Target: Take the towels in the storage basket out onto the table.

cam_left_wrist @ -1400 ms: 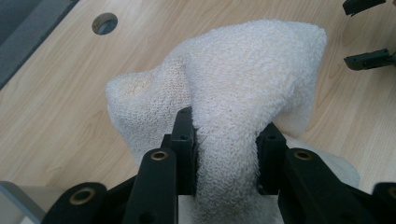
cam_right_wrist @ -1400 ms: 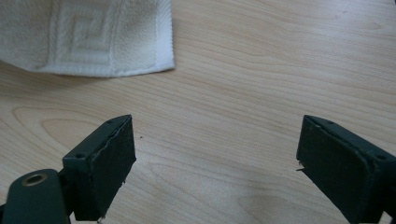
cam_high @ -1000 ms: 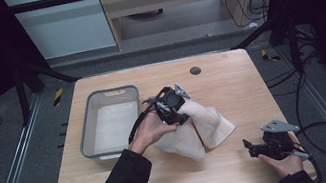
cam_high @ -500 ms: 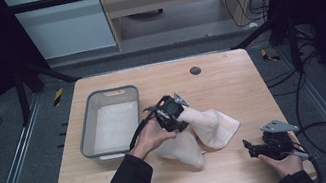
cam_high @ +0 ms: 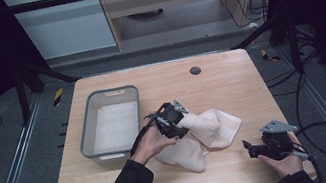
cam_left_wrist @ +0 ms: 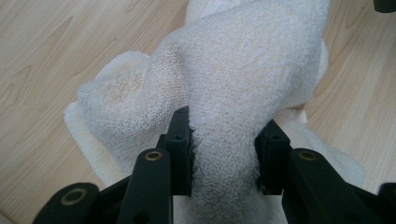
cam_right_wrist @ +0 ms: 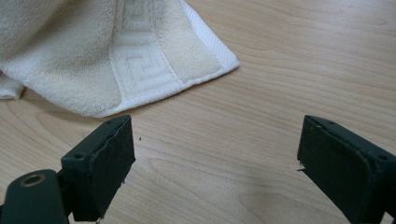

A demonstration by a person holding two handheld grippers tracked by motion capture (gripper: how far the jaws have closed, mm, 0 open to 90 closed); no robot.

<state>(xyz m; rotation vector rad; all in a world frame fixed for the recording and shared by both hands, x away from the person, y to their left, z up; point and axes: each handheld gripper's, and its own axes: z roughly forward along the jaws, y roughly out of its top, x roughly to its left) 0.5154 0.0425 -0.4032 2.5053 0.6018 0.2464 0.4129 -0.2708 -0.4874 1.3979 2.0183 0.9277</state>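
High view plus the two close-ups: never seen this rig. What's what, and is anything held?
No robot here: a person holds a two-jaw gripper in each hand. The high view looks down on the table from above the person's side. Each close-up comes from a camera riding on one gripper, looking along its black jaws. On the table lie a white towel and a grey bin with white cloth inside. The left gripper is shut on a bunched fold of the towel. The right gripper is open over bare wood, just short of the towel's corner.
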